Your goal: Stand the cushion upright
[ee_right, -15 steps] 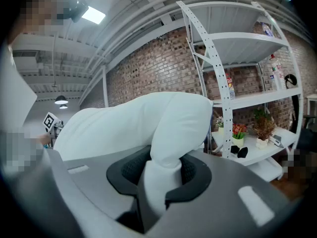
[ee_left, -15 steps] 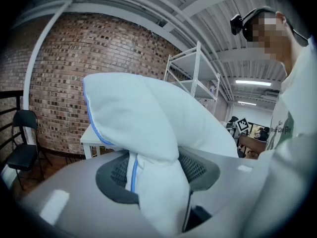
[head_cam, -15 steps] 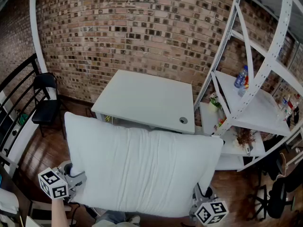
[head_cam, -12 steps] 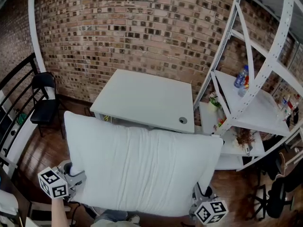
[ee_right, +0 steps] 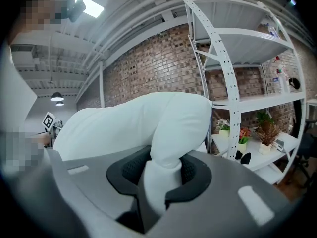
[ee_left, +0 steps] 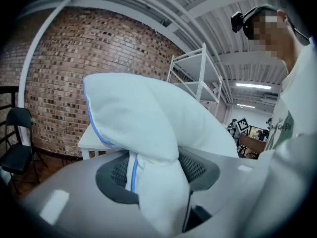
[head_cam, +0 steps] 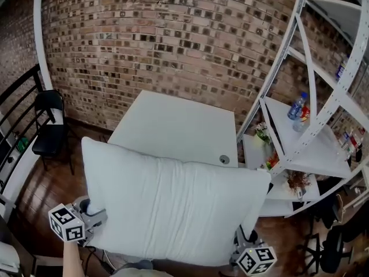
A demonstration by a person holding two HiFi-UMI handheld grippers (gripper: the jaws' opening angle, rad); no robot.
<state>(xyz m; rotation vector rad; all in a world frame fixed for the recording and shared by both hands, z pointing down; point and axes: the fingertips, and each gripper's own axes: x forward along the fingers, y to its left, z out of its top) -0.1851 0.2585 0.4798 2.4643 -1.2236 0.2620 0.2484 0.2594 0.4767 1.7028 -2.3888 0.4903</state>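
Cushion (head_cam: 173, 206): white, plump, soft rectangle, blue piping on seam. Was held up in air, in front of flat white surface (head_cam: 173, 126). Left tool (ee_left: 156, 175) clamped on bunched lower-left corner. Right tool (ee_right: 161, 175) clamped on lower-right corner, fabric pinched between dark mesh-textured pads (ee_right: 131, 170).

Head view: the cushion (head_cam: 173, 206) fills the lower middle of the frame and hides the near edge of the white table (head_cam: 173, 126), whose top is open surface at centre. A strip of wood floor (head_cam: 52, 183) at lower left gives passage between the table and the black chair (head_cam: 49, 134). The shelf rack (head_cam: 305, 146) bars the right side, and the brick wall (head_cam: 173, 39) closes the upper frame.
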